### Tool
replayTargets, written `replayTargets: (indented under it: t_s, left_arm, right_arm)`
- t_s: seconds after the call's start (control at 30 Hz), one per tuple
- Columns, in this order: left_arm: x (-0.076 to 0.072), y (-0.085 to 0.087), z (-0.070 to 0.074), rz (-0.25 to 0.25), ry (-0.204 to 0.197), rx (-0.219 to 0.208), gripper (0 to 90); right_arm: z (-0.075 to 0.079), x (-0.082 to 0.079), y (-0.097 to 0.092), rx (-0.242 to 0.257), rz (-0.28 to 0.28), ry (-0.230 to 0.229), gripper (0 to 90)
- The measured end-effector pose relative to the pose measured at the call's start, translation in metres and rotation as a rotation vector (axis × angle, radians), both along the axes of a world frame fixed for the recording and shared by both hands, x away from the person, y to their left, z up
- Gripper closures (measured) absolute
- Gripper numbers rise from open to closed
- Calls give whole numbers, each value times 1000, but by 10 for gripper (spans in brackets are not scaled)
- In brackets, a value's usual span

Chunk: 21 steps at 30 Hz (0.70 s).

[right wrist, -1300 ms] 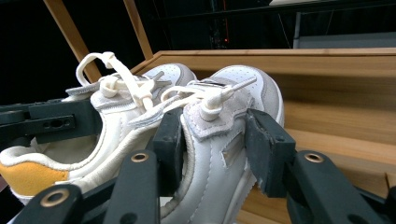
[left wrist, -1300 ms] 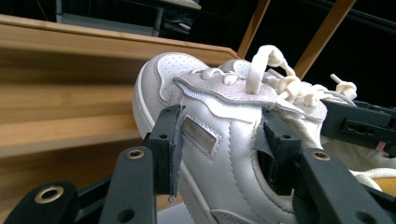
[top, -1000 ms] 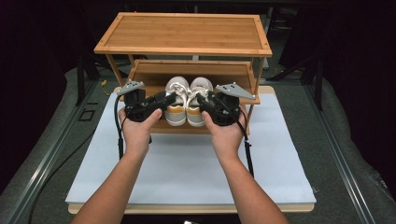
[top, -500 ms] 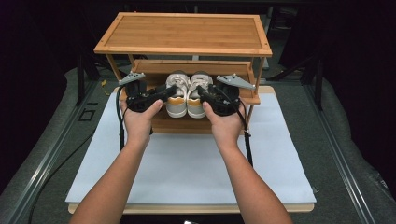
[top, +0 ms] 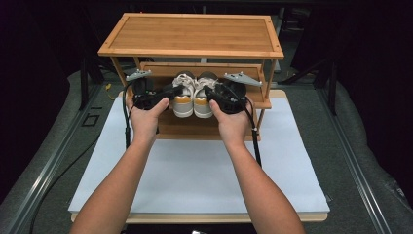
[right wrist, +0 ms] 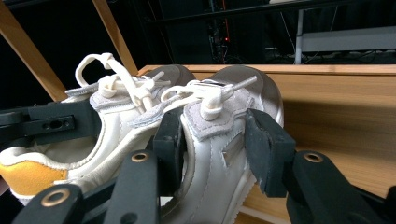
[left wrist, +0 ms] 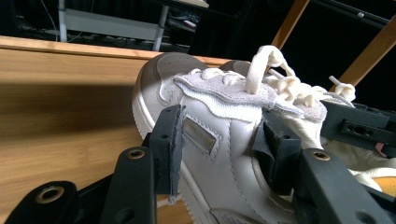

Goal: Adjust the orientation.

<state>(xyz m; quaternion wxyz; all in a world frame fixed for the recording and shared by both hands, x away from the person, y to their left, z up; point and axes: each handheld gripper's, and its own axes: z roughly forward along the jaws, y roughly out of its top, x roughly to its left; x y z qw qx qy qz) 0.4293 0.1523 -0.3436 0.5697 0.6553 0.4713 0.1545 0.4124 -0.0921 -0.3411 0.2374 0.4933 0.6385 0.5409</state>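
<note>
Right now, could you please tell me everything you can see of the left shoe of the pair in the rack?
The left shoe is a white, leather-looking sneaker with a grey suede-like tongue, cream laces, a grey toe patch and a yellow heel tab. It sits upright at the wooden rack's middle shelf, toe pointing inward, side by side with the right shoe. The left claw grips its side wall, one pad outside, one inside the opening.

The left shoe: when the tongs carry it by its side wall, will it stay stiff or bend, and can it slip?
The left shoe looks padded, so its wall probably gives a little. Its smooth leather-like side may slip. The loose laces look floppy and may snag on the shelf.
</note>
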Motion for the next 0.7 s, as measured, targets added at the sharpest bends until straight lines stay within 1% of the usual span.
replayTargets:
  t_s: [0.07, 0.13, 0.17, 0.23, 0.33, 0.4, 0.47, 0.5, 0.53, 0.6, 0.67, 0.7]
  left_arm:
    - [2, 0, 0, 0, 3, 1, 562]
    - [5, 0, -1, -1, 3, -8, 562]
    - [6, 0, -2, 1, 9, -13, 562]
    - [9, -1, -4, 2, 17, -14, 562]
    - [13, -1, -6, -1, 28, -11, 562]
    - [15, -1, -8, -3, 34, -14, 562]
    - [17, -1, -9, -5, 42, -20, 562]
    - [17, -2, -9, -6, 47, -21, 562]
    - [18, -2, -10, -7, 45, -20, 562]
    - [18, -2, -11, -9, 50, -20, 562]
    - [19, -2, -11, -10, 58, -21, 562]
    - [18, -2, -11, -10, 58, -19, 562]
  right_arm:
    - [0, 3, 0, 0, -3, 7, 584]
    - [0, 6, 0, 7, -3, 3, 583]
    - [0, 7, 0, 7, -4, 1, 583]
    - [-1, 10, -2, 12, -3, 18, 583]
    - [-4, 14, -1, 11, -7, 19, 583]
    - [-5, 16, -2, 10, -3, 33, 583]
    - [-6, 17, -3, 14, -4, 42, 583]
    - [-7, 18, -3, 20, -12, 36, 583]
    - [-7, 18, -4, 18, -7, 49, 583]
    - [-8, 19, -4, 20, -11, 45, 582]
    - [-8, 19, -5, 18, -7, 58, 582]
    - [-8, 20, -4, 21, -12, 54, 582]
